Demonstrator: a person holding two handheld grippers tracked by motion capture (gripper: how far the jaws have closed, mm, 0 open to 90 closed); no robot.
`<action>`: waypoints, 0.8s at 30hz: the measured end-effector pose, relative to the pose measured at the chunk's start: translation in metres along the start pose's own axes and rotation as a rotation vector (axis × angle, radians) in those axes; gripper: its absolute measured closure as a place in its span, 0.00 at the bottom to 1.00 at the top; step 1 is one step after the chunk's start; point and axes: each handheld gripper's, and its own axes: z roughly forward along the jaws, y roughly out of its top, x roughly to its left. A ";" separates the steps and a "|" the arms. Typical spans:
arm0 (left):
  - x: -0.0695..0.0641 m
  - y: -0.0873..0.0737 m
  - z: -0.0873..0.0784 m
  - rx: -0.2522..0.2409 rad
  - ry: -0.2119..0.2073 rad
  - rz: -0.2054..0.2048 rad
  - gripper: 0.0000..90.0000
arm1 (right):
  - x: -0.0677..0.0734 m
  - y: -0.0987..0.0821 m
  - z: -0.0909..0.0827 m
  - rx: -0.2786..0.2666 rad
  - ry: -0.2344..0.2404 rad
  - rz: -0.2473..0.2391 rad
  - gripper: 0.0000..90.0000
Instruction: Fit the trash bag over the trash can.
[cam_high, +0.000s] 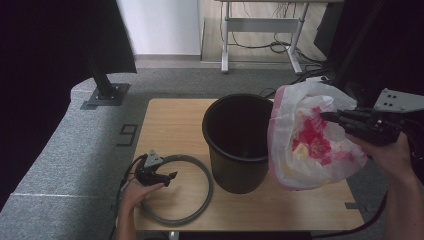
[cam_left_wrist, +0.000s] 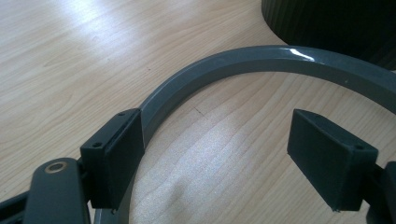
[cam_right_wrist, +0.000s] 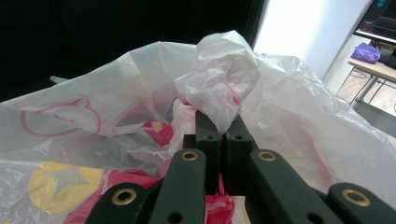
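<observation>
Wooden tabletop (cam_high: 170, 120), light grain, bare along the left edge. Black plastic bin (cam_high: 239, 142) upright near the middle, toward the right half, mouth open. Thin white plastic bag (cam_high: 312, 137) with pink, red and yellow print, held up in the air off the right side of the bin, touching its rim, hanging over the right edge of the tabletop. Grey plastic ring (cam_high: 182, 189) lying flat at the front-left corner, just beside the bin's base. Right gripper (cam_high: 334, 117) level, jaws pressed together, pinching a bunched fold of the bag (cam_right_wrist: 219, 88). Left gripper (cam_high: 168, 177) low over the ring (cam_left_wrist: 261, 60), jaws spread, one pad on the ring's band, other pad inside the loop, nothing clamped.
</observation>
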 end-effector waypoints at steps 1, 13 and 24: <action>0.000 0.000 0.000 -0.002 -0.001 -0.001 0.21 | 0.000 0.001 0.001 -0.001 0.002 -0.001 0.97; 0.001 -0.002 -0.001 -0.003 -0.001 -0.008 0.21 | 0.002 0.020 0.018 -0.015 0.025 -0.016 0.97; 0.003 -0.003 -0.003 -0.009 -0.001 -0.012 0.21 | 0.005 0.035 0.045 -0.008 0.055 -0.029 0.97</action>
